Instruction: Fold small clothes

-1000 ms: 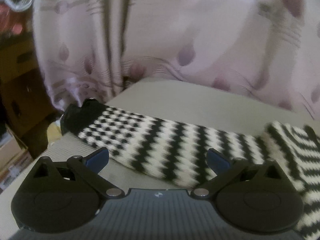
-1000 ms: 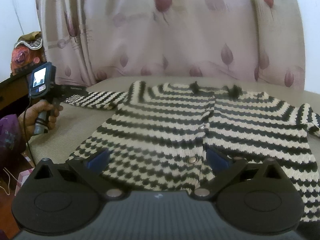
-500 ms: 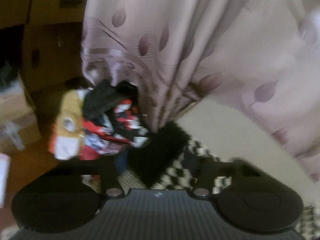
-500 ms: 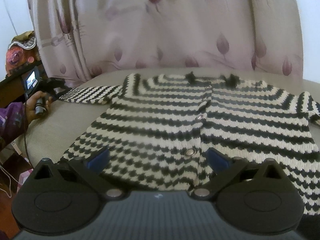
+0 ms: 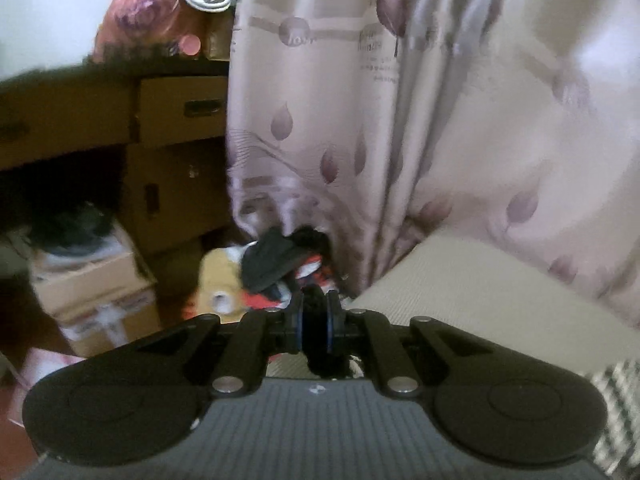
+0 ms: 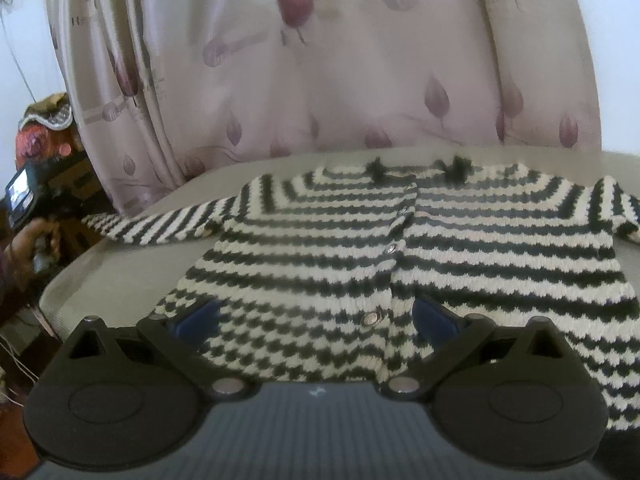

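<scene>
Left wrist view: my left gripper [image 5: 315, 326] jaws have just been closing, now clamped on the black sleeve cuff [image 5: 316, 312] | right gripper [image 6: 316, 318] jaws spread wide, nothing held, over the hem of the striped cardigan [image 6: 400, 256] lying flat on the beige surface [image 6: 120, 280]

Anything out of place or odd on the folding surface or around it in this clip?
Nothing on the cushion stands out: the striped cardigan lies flat and buttoned, its sleeve cuff pinched in the left gripper. Beyond the edge, loose clothes lie heaped on the floor.
</scene>
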